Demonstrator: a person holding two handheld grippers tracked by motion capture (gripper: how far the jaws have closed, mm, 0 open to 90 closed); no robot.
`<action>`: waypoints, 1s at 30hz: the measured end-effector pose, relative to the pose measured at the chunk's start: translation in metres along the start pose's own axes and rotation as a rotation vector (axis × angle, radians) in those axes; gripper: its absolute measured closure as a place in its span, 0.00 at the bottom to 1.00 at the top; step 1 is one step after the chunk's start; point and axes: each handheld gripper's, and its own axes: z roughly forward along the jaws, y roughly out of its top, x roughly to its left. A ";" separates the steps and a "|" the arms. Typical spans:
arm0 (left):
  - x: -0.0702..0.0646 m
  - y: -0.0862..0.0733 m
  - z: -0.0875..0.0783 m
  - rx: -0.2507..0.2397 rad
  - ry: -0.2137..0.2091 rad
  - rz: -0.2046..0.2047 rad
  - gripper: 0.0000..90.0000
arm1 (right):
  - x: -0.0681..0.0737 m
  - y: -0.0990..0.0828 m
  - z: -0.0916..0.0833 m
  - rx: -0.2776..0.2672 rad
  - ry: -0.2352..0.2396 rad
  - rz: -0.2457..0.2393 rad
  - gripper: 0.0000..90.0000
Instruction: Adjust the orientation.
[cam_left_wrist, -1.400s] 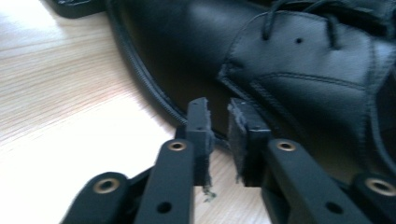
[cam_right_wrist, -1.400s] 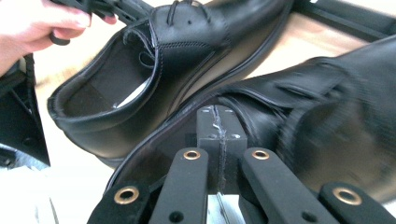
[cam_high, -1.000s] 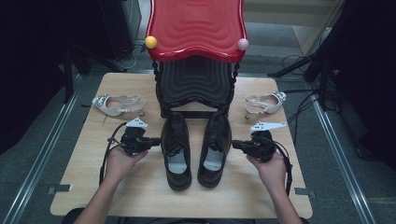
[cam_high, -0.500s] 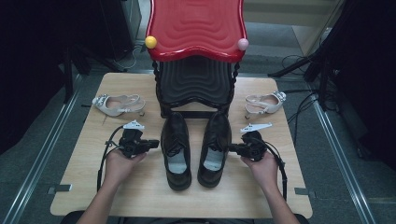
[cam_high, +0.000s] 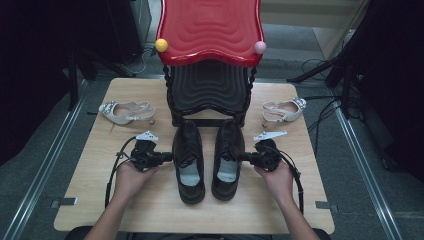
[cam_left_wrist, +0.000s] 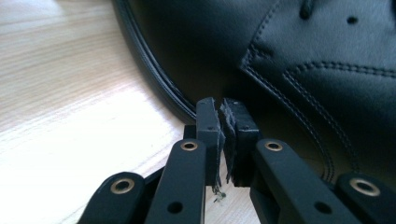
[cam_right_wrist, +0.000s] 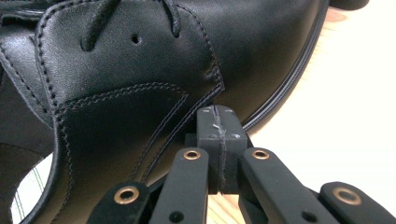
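A light wooden table (cam_high: 150, 210) stands on a grey floor in a dim room. At its far edge is a dark ridged stand (cam_high: 209, 92) topped by a glossy red wavy tray (cam_high: 210, 30). Two black leather lace-up shoes lie side by side at the table's centre, toes pointing away. The left gripper (cam_high: 169, 157), held in the person's left hand (cam_high: 131, 172), has its jaws pressed shut against the outer side of the left shoe (cam_high: 188, 160). The right gripper (cam_high: 241, 157) mirrors it, jaws closed, empty, tips touching the right shoe (cam_high: 228, 157). A pale strappy sandal (cam_high: 126, 112) lies far left, and another sandal (cam_high: 284, 110) far right.
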 end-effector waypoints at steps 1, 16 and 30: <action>-0.001 0.000 0.000 0.002 0.004 0.002 0.95 | 0.001 0.001 0.001 0.004 -0.001 0.002 1.00; -0.007 -0.001 0.003 -0.011 -0.011 0.018 0.99 | 0.015 0.010 0.017 -0.011 0.024 -0.010 1.00; -0.017 -0.005 0.006 -0.025 -0.035 0.009 1.00 | 0.010 0.009 0.019 -0.028 0.060 0.015 1.00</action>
